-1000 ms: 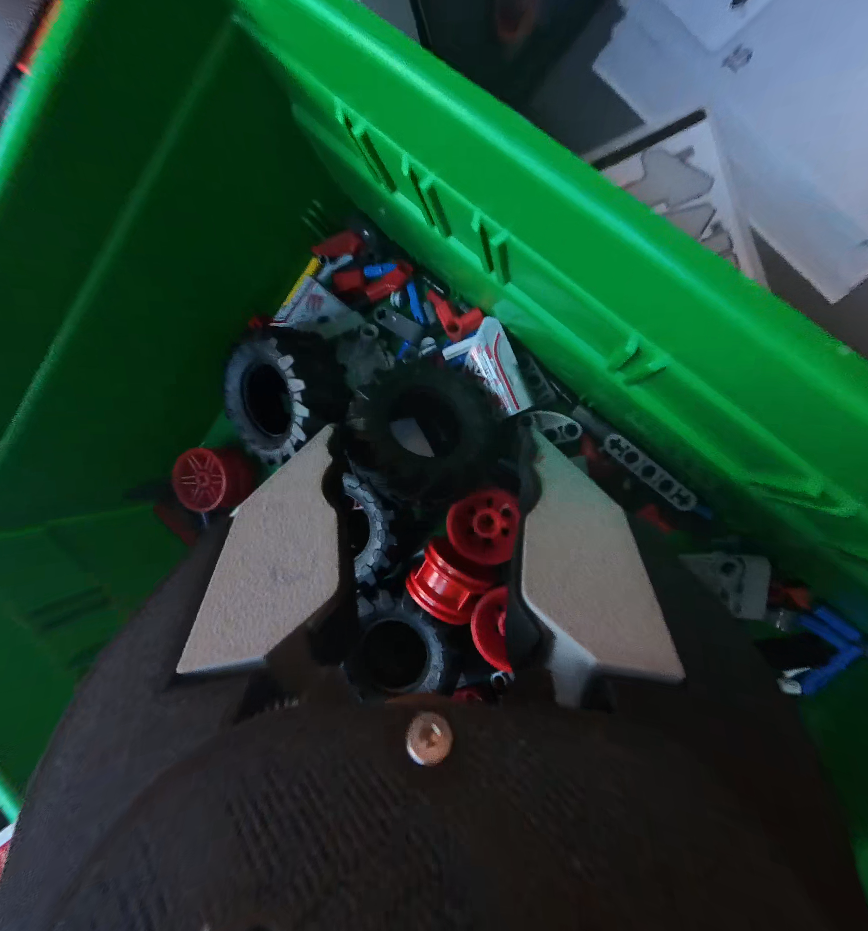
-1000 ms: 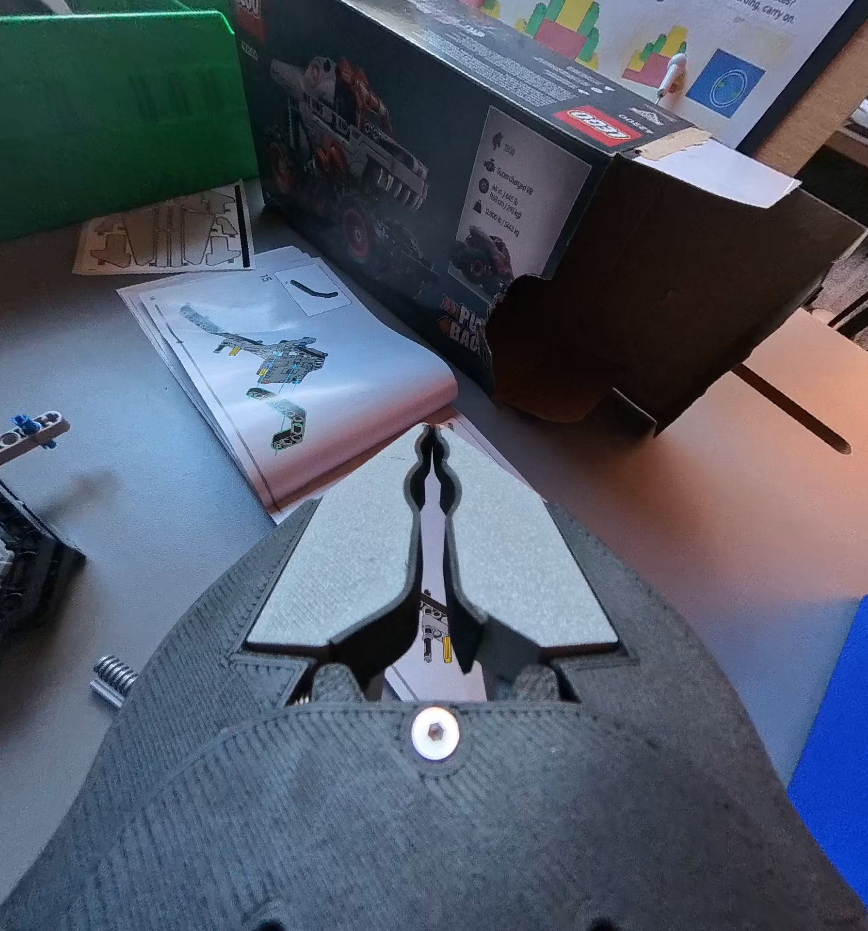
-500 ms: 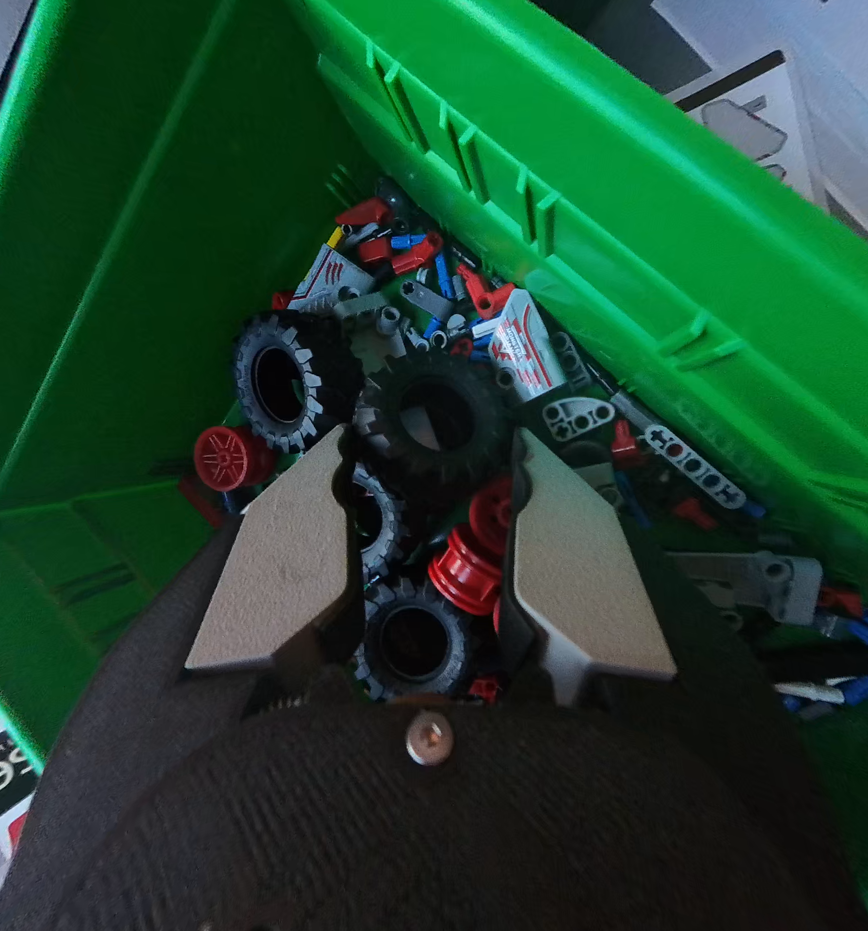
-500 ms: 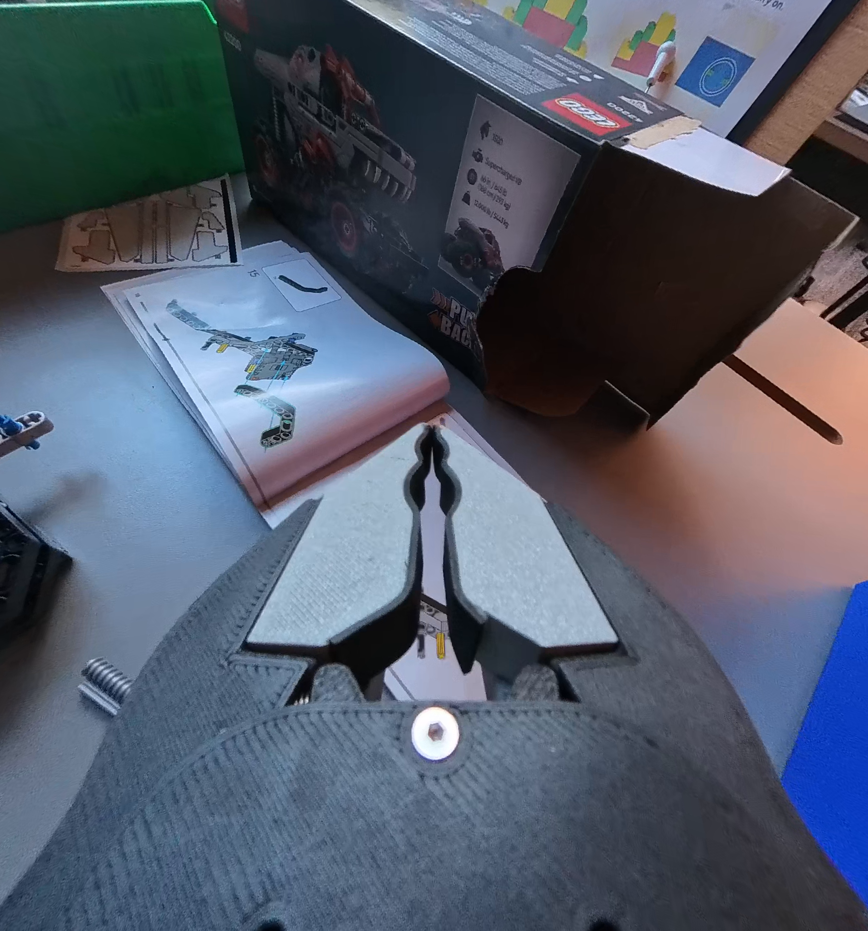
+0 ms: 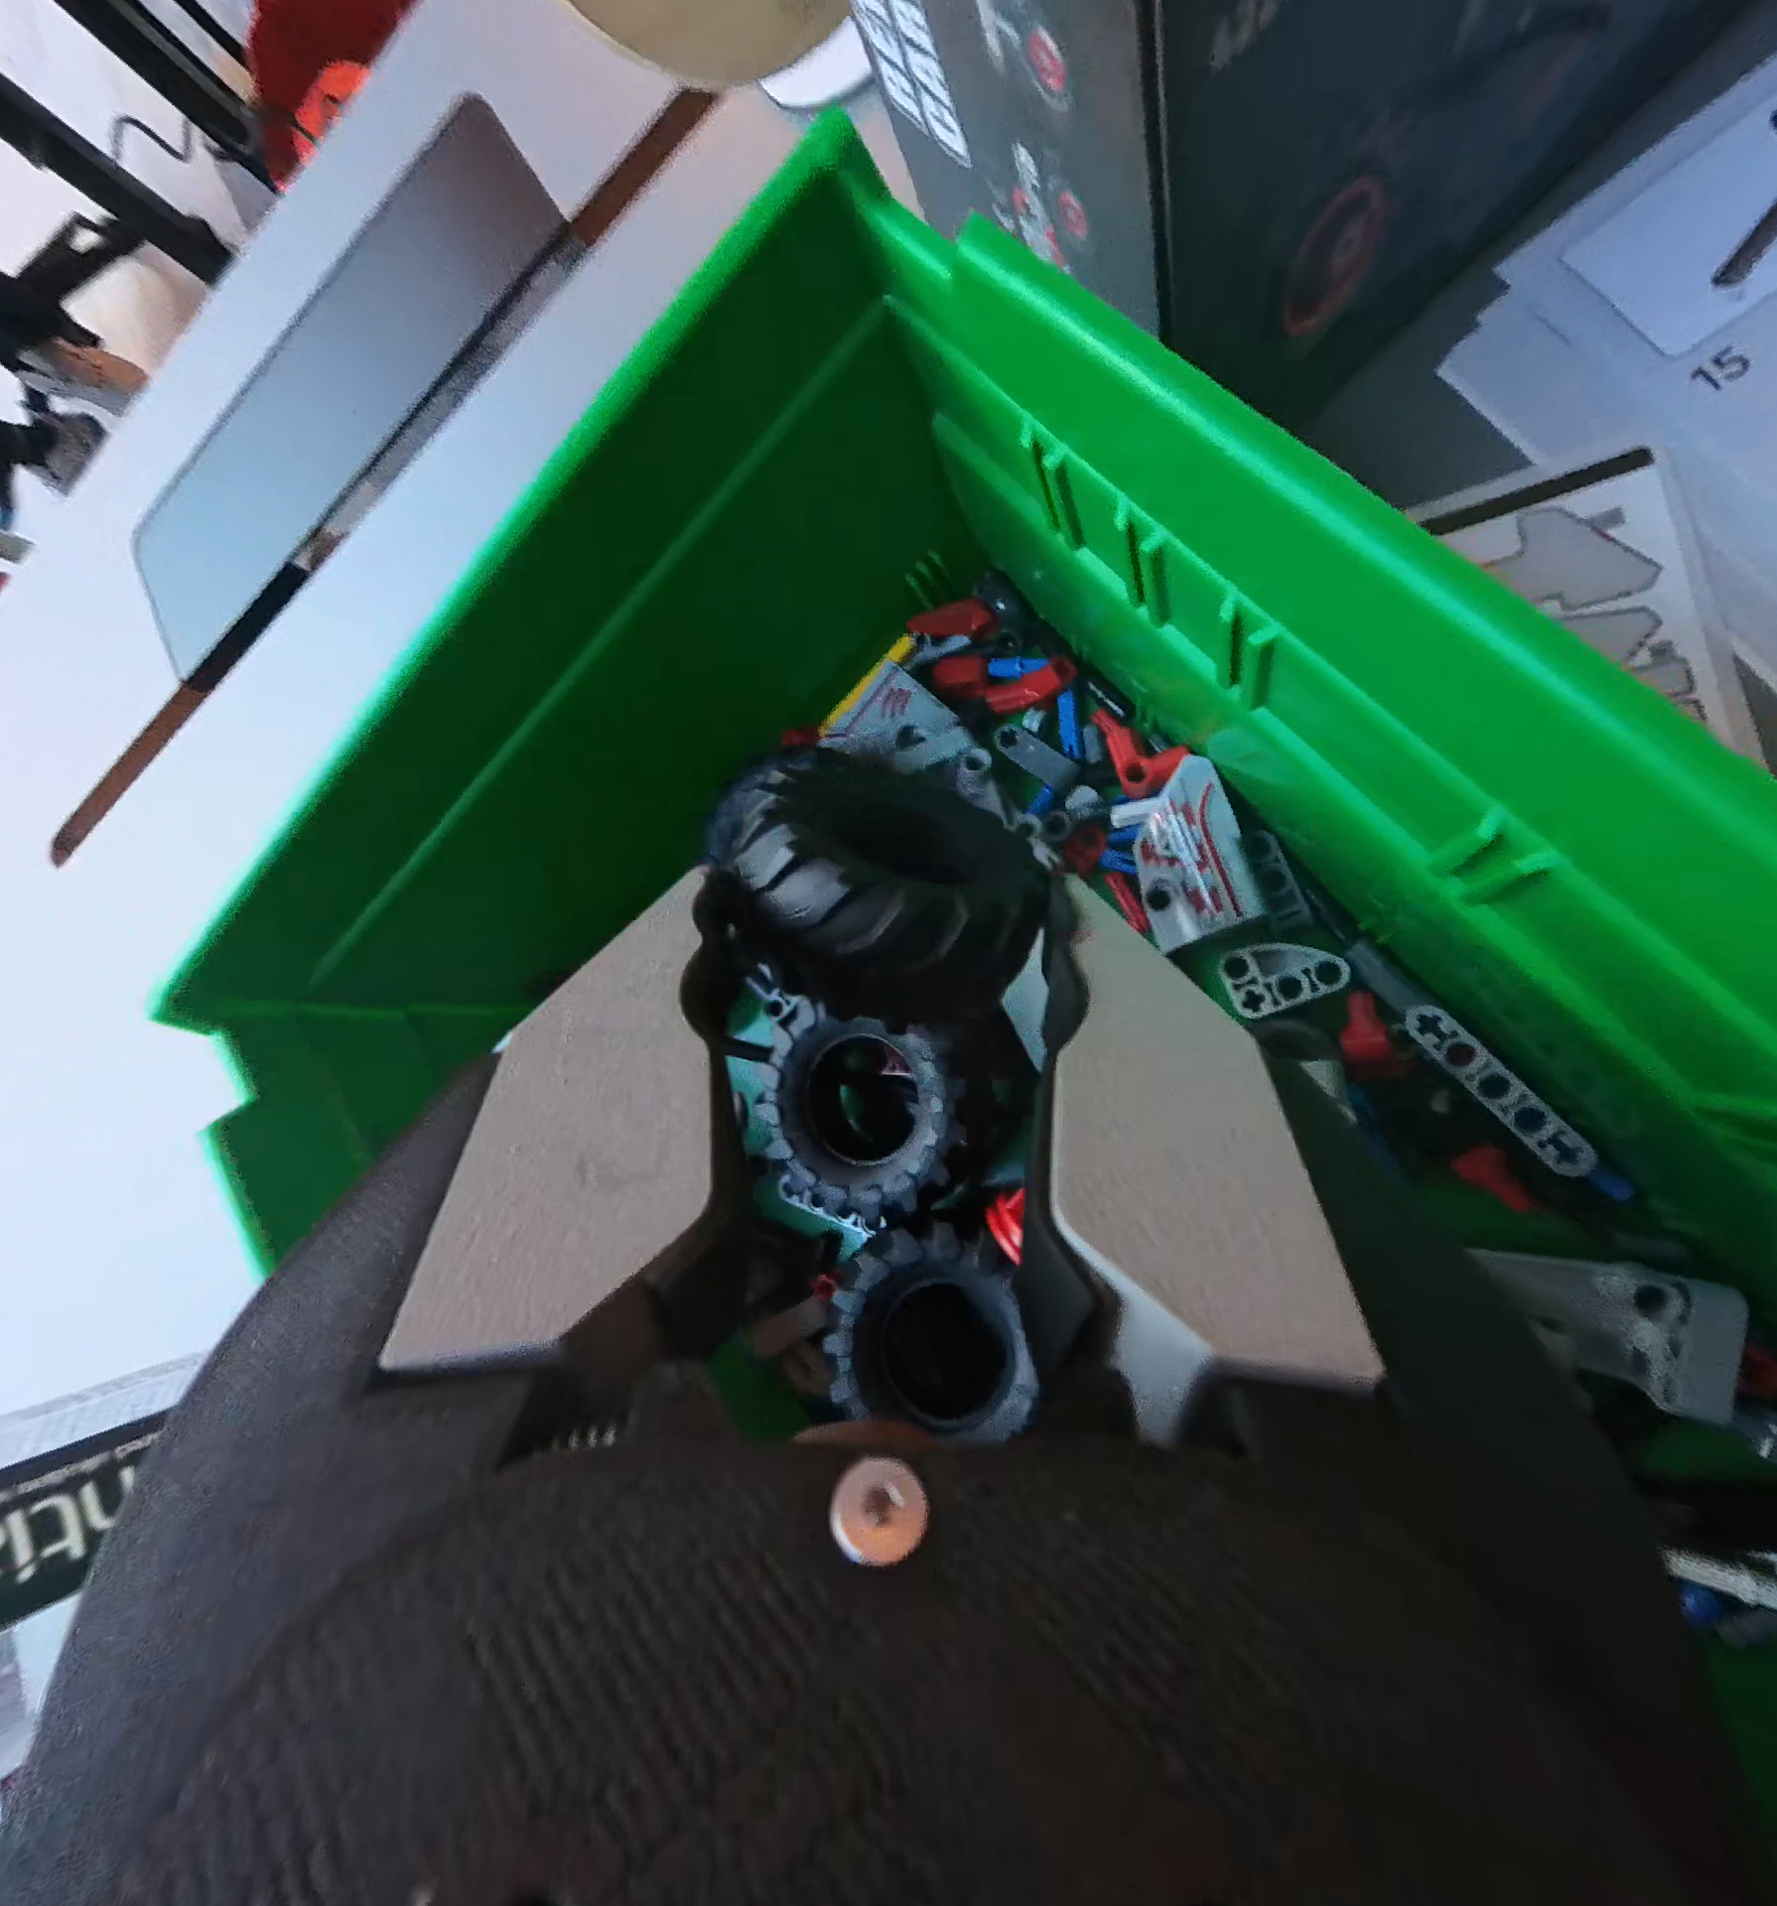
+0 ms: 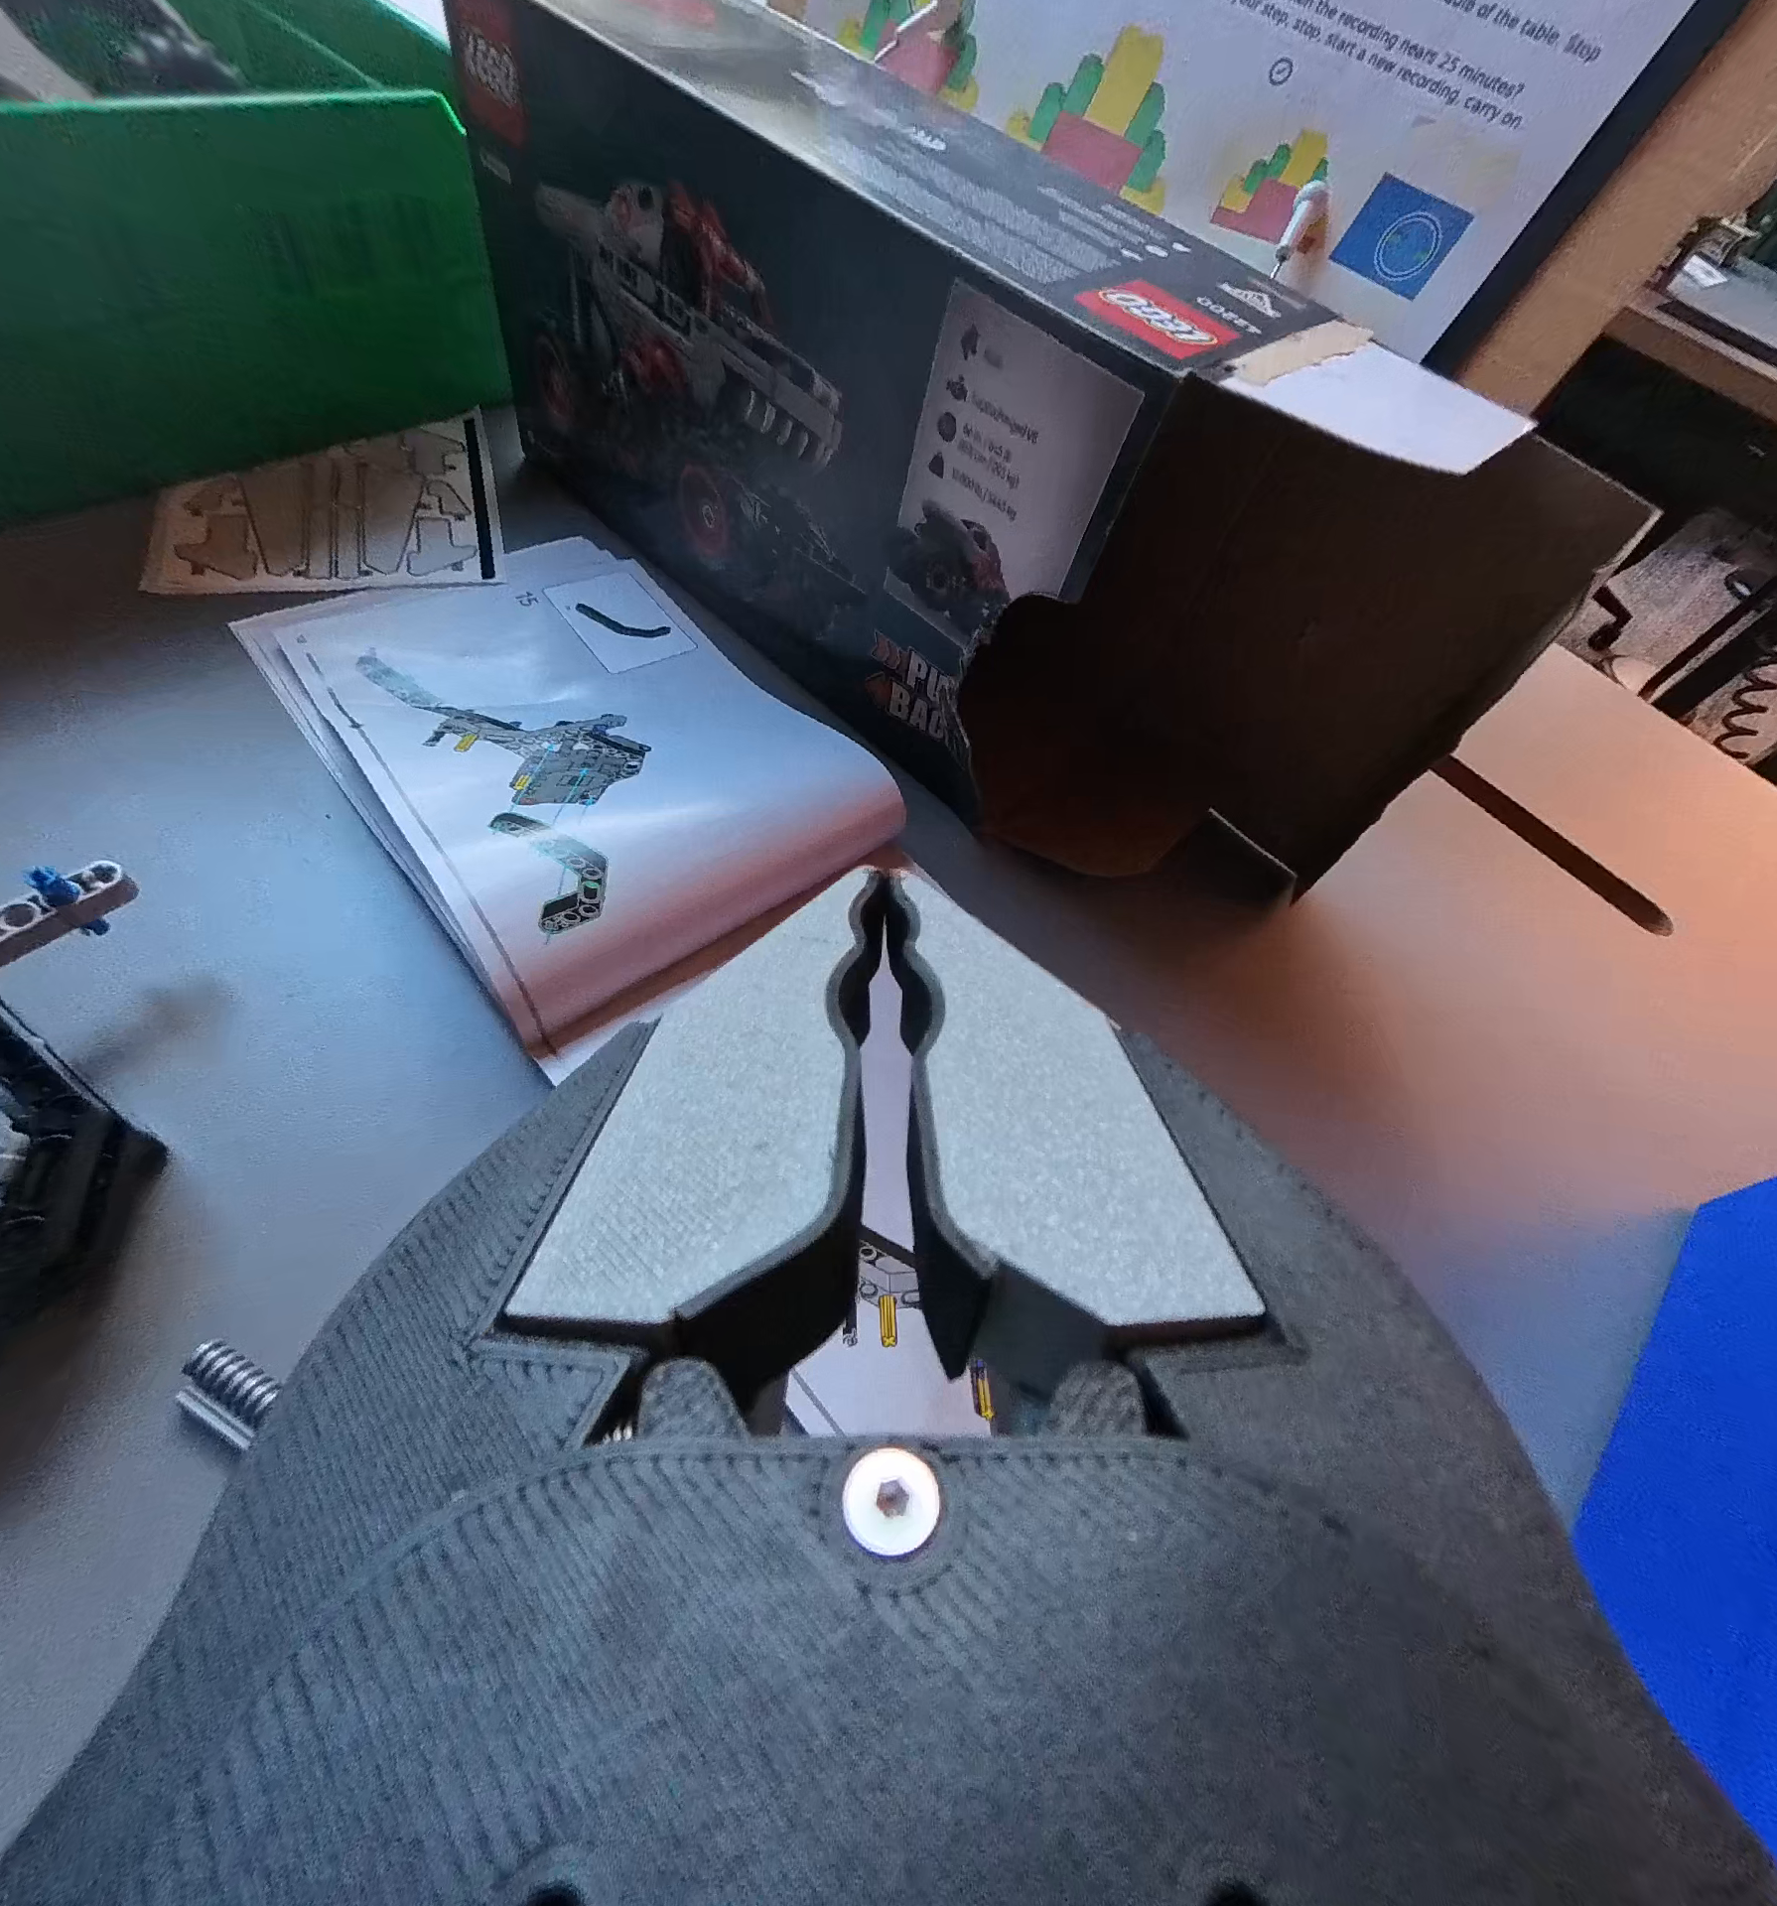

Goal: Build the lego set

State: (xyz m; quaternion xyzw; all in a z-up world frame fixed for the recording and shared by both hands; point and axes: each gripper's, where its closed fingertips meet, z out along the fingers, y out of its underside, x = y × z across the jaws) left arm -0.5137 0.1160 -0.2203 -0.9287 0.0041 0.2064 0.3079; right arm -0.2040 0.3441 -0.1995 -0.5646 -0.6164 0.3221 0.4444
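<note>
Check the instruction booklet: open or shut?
Open. The booklet lies spread on the table, a diagram page facing up and its page stack curling toward the spine beside the box.

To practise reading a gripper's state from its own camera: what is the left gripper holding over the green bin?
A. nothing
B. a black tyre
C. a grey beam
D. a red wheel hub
B: in the left wrist view the left gripper has its fingertips closed on a black tyre, held above the loose parts in the green bin.
</note>
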